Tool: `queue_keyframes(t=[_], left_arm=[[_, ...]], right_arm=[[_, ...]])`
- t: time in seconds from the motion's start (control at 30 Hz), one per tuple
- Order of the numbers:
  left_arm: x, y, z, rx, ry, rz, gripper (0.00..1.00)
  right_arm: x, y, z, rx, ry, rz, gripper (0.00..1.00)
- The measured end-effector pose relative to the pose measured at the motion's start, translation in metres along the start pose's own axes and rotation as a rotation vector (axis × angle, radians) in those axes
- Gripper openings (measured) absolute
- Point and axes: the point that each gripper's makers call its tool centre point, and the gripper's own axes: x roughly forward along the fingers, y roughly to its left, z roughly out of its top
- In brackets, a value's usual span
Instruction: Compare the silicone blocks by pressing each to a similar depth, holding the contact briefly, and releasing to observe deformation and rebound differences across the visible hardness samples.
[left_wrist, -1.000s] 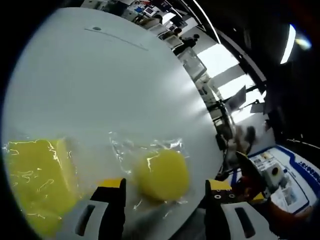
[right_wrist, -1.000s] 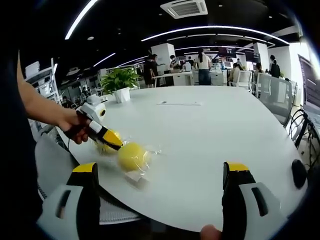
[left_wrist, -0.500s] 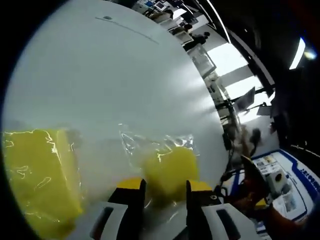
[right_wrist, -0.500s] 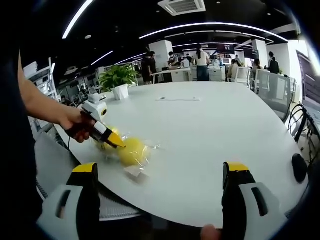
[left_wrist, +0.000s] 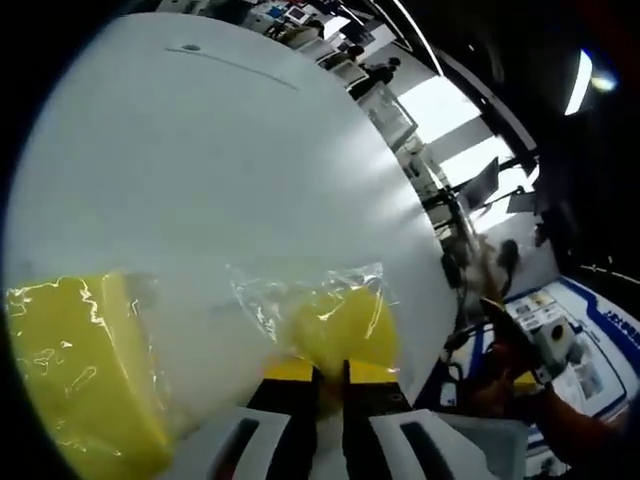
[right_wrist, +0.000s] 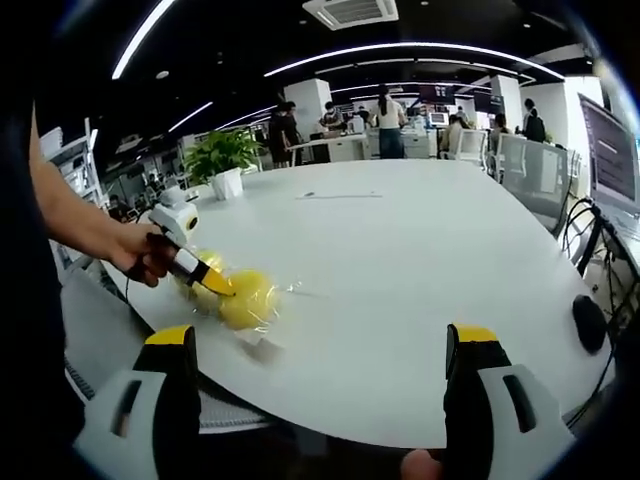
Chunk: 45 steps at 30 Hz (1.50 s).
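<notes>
Bagged round yellow silicone block (left_wrist: 335, 325), lying at the white table's (left_wrist: 200, 160) near edge, is pinched between the left gripper's (left_wrist: 328, 375) nearly closed jaws; judged soft, film slippery, best squeezed mid-body; right gripper (right_wrist: 320, 345) is held spread.

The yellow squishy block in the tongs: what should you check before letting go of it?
1. Left tongs squeezing the bagged block: ok, nearly shut on it.
2. Block visibly squashed: ok, pinched at the near edge.
3. Block resting on the table: ok.
4. Second bagged block beside, out of the way: ok.
5. Right tongs open and apart from the blocks: ok.
6. Press as deep as on the other block: cannot tell.
</notes>
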Motion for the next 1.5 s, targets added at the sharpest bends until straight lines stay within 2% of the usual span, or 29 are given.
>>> queue_keyframes(t=[0.13, 0.2, 0.27, 0.37, 0.4, 0.57, 0.73, 0.93, 1.13, 1.23, 1.4, 1.5], left_arm=[[0.001, 0.001, 0.001, 0.012, 0.001, -0.002, 0.04], [0.001, 0.0, 0.001, 0.016, -0.002, -0.012, 0.02], [-0.002, -0.005, 0.0, 0.073, -0.022, -0.034, 0.02], [-0.003, -0.013, 0.001, 0.097, -0.024, -0.056, 0.01], [-0.004, -0.015, 0.002, 0.142, -0.031, -0.055, 0.01], [-0.009, -0.016, 0.002, 0.166, -0.053, -0.044, 0.01], [-0.016, -0.018, 0.009, 0.214, -0.088, -0.05, 0.0], [-0.028, -0.027, 0.027, 0.206, -0.161, -0.078, 0.0], [-0.046, -0.046, 0.049, 0.266, -0.247, -0.117, 0.0], [-0.056, -0.053, 0.063, 0.275, -0.296, -0.133, 0.0], [-0.073, -0.066, 0.082, 0.277, -0.35, -0.163, 0.0], [-0.083, -0.079, 0.088, 0.31, -0.381, -0.169, 0.0]], right_arm=[[-0.001, 0.0, 0.002, 0.006, -0.014, -0.01, 0.97], [-0.002, 0.004, -0.003, -0.001, 0.004, -0.006, 0.97], [-0.002, 0.005, -0.002, -0.002, 0.004, -0.005, 0.97], [-0.004, 0.007, 0.004, -0.01, -0.007, -0.004, 0.97], [-0.004, 0.008, 0.005, -0.011, -0.008, -0.003, 0.97], [-0.003, 0.012, 0.007, -0.027, 0.0, 0.006, 0.97], [-0.001, 0.015, 0.012, -0.043, 0.004, 0.016, 0.97], [-0.001, 0.021, 0.023, -0.053, -0.012, 0.026, 0.97], [-0.002, 0.025, 0.033, -0.055, -0.02, 0.045, 0.97], [-0.003, 0.022, 0.041, -0.099, -0.017, 0.036, 0.97], [-0.003, 0.018, 0.063, -0.13, -0.035, 0.044, 0.97], [-0.001, 0.017, 0.084, -0.14, -0.063, 0.057, 0.97]])
